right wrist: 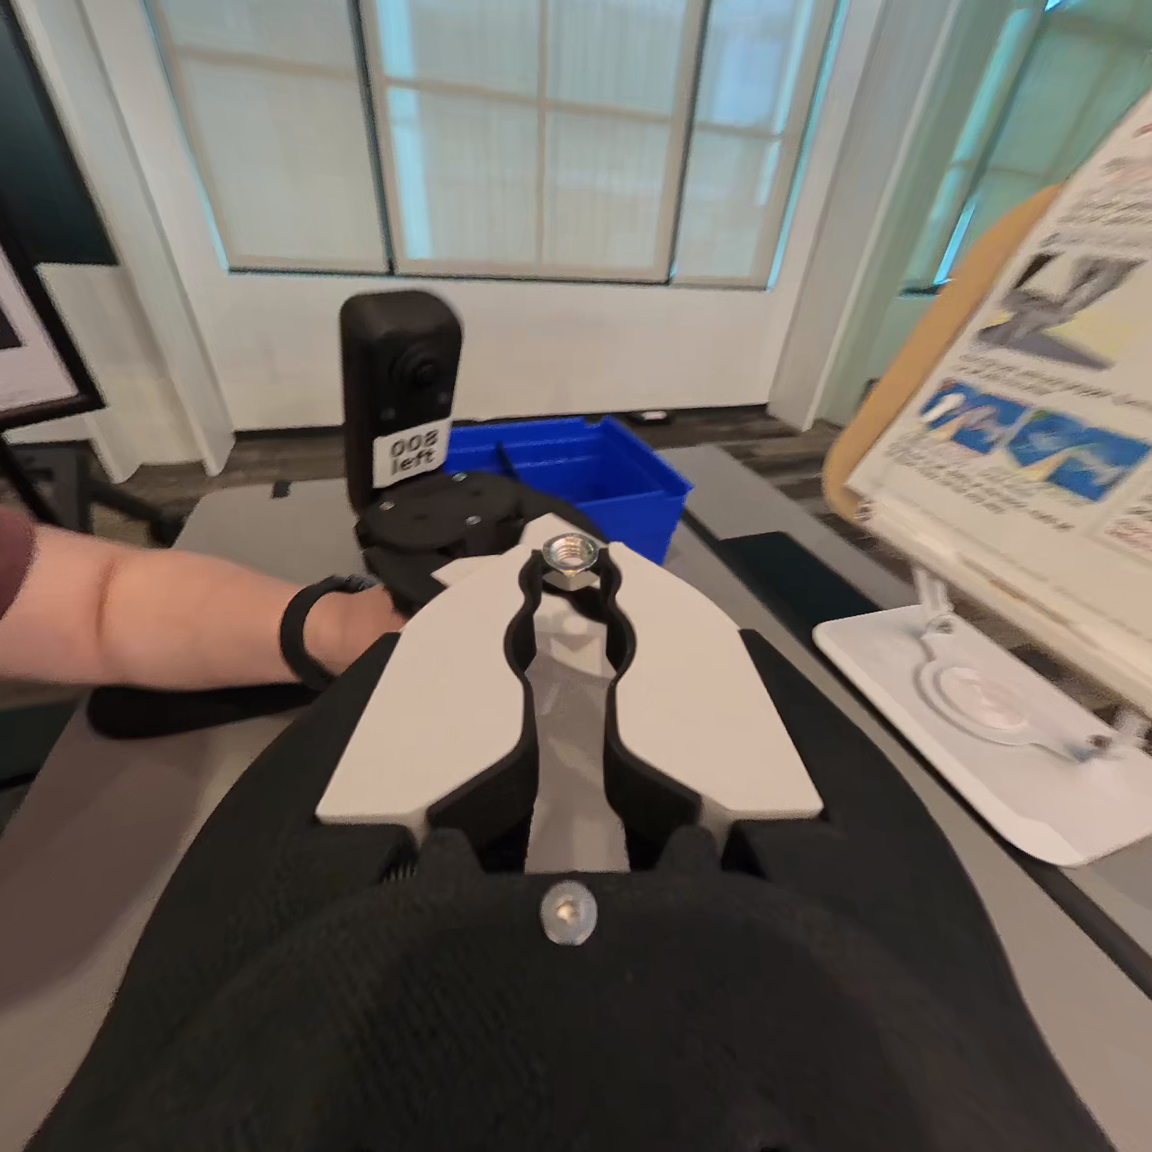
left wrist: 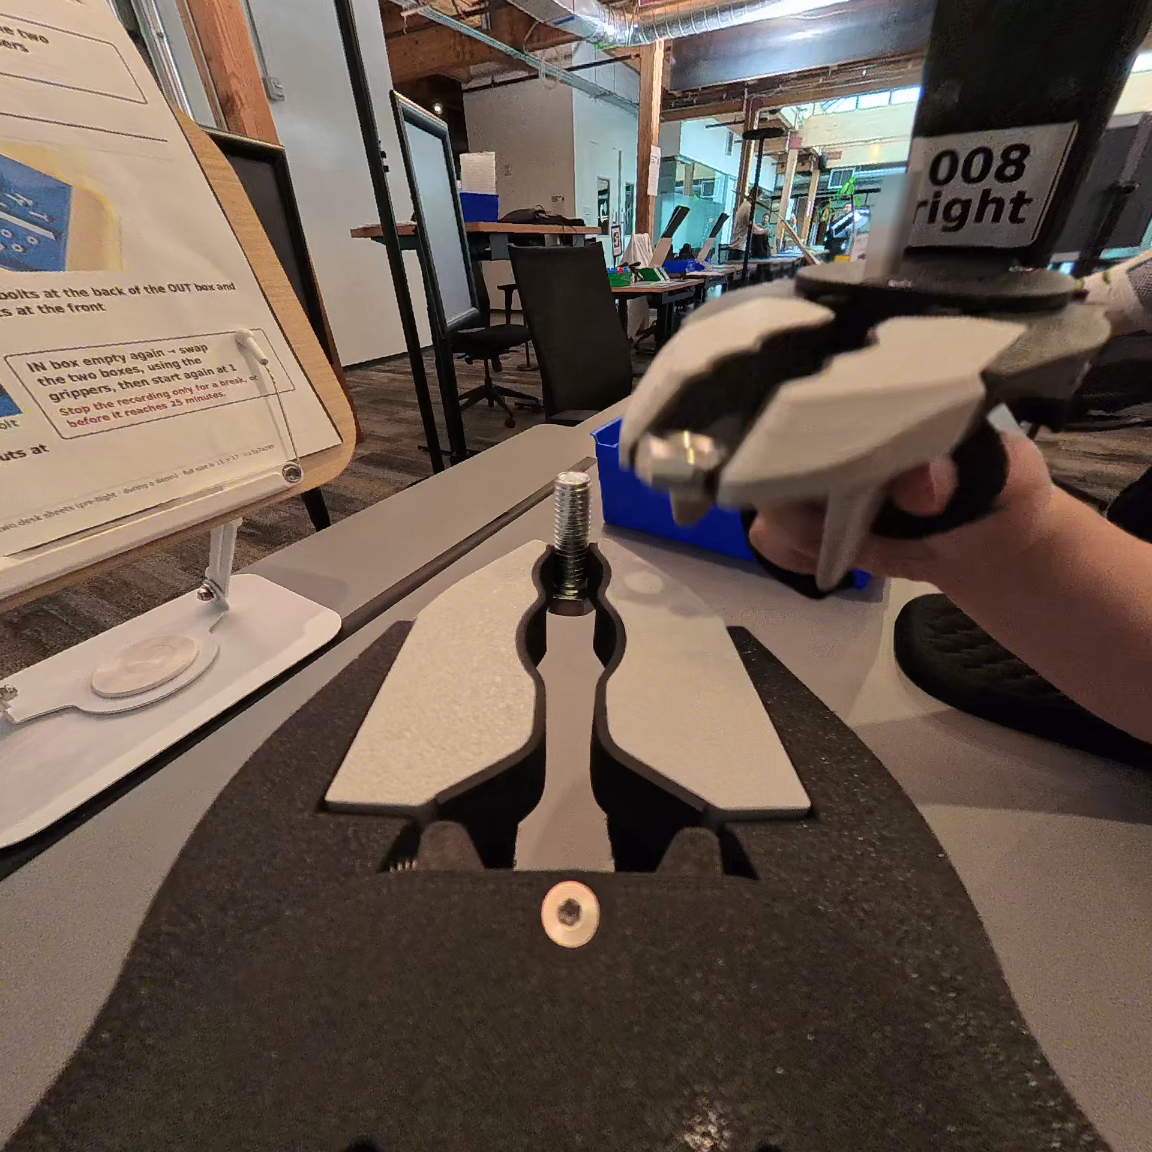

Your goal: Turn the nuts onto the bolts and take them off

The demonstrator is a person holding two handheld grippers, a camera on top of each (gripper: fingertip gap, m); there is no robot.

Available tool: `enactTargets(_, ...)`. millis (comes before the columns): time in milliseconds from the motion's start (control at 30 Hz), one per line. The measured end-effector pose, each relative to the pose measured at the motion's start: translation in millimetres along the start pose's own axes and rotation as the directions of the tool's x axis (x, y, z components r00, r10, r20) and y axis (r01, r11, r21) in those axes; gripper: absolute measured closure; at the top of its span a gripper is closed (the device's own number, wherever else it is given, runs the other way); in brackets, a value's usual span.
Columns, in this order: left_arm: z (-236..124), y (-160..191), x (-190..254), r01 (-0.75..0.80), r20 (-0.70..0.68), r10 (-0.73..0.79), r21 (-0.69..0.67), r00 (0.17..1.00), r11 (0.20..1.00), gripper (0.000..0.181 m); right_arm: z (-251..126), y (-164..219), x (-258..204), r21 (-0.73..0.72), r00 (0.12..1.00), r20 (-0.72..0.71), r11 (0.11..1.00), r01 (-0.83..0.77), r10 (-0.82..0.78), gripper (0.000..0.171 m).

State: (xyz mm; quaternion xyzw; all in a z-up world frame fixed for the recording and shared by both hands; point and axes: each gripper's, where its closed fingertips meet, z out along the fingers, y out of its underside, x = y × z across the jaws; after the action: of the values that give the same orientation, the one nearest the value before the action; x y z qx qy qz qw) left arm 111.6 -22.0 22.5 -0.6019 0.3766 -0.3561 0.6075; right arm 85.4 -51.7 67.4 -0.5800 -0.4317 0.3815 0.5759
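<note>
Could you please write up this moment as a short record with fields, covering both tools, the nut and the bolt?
left tool: shut on the bolt, thread end up
right tool: shut on the nut
nut versus bolt: apart; nut up and to the right of the bolt tip in the left wrist view, not yet threaded
bin: blue, on the table behind the tools
instruction sheet: on a stand beside the table

The short silver metal bolt [left wrist: 572, 523] is shiny, with ridged threads. The small six-sided silver metal nut [right wrist: 568, 562] is shiny too. The grey-white plastic fingers [left wrist: 449, 679] look matt and grainy (a bit like sandpaper). The blue plastic box [right wrist: 595, 477] is smooth. The grey table [left wrist: 997, 829] looks smooth and dull.
</note>
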Motion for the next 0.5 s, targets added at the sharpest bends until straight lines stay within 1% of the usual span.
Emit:
enactTargets(67,0.4,-1.3,4.0,0.005,-0.024,-0.005,0.010,1.000,1.000,0.172,-12.3,-8.1,16.1,0.044,0.997,-0.073,0.999,0.004,-0.001,0.153)
enactTargets(100,1.0,-1.5,6.4,0.005,-0.035,-0.005,0.010,0.999,1.000,0.172,-15.9,-8.3,20.6,0.051,0.997,-0.082,0.999,0.004,0.000,0.153)
enactTargets(167,2.6,0.5,10.3,-0.004,-0.050,0.004,-0.002,0.999,1.000,0.172,-16.8,-2.9,21.1,0.024,0.999,-0.043,1.000,-0.013,0.014,0.153)
enactTargets(267,4.6,2.2,15.5,-0.007,-0.074,0.006,-0.009,0.997,1.000,0.172,-14.9,8.0,20.7,-0.032,1.000,-0.019,0.999,0.018,-0.019,0.153)
enactTargets(367,4.8,2.0,20.5,-0.017,-0.106,0.016,-0.006,0.994,1.000,0.172,-14.4,18.1,14.9,-0.103,0.999,0.036,0.994,0.033,-0.029,0.153)
enactTargets(467,4.4,2.7,29.2,-0.044,-0.170,0.041,-0.013,0.985,0.999,0.172,-19.0,20.4,8.6,-0.138,0.995,0.093,0.989,0.044,-0.032,0.153)
enactTargets(500,3.7,2.1,33.8,-0.055,-0.200,0.053,-0.006,0.978,0.998,0.172,-22.0,19.8,3.5,-0.142,0.991,0.133,0.989,0.043,-0.024,0.153)
